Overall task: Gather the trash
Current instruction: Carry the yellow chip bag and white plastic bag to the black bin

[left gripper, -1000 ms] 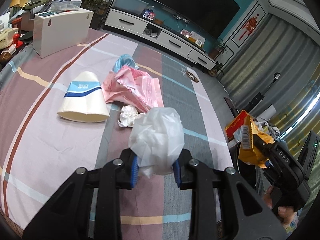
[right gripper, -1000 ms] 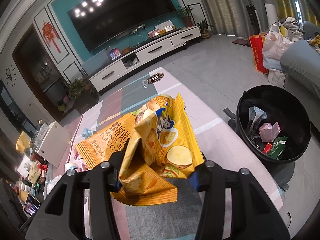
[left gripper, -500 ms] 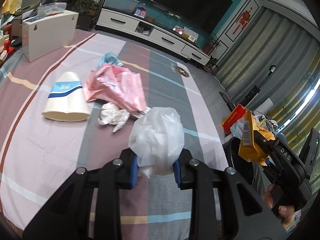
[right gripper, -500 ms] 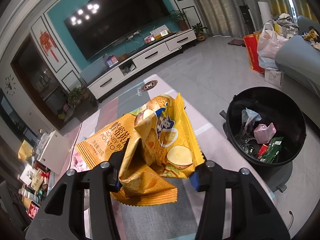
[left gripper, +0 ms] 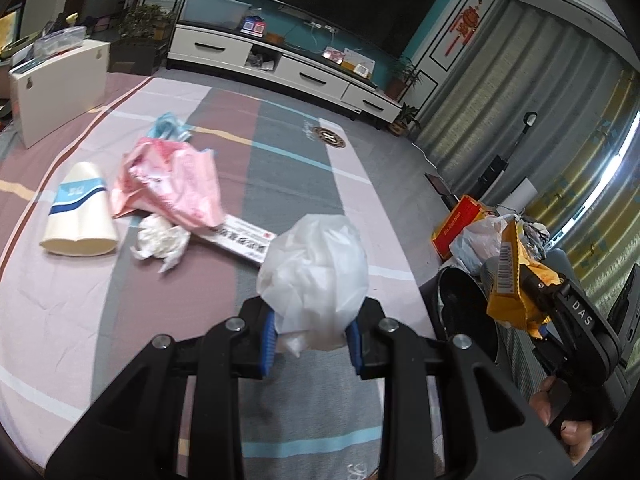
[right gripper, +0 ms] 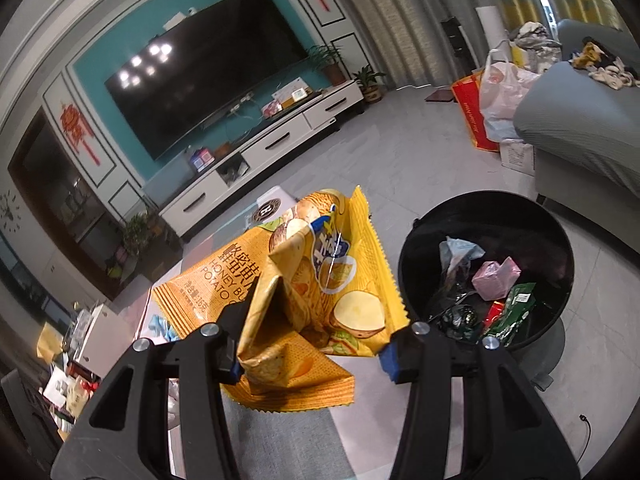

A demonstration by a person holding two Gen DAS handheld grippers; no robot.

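Yellow chip bag (right gripper: 320, 300) gripped, black bin (right gripper: 484, 268) beside

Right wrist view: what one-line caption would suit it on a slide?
Right gripper holds a yellow chip bag beside the black trash bin, already holding wrappers.

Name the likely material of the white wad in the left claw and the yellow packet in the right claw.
White wad: thin plastic film, probably; translucent, softly crumpled, faint sheen. Yellow packet: printed glossy plastic wrapper, seemingly; sharp creases, serrated sealed edge.
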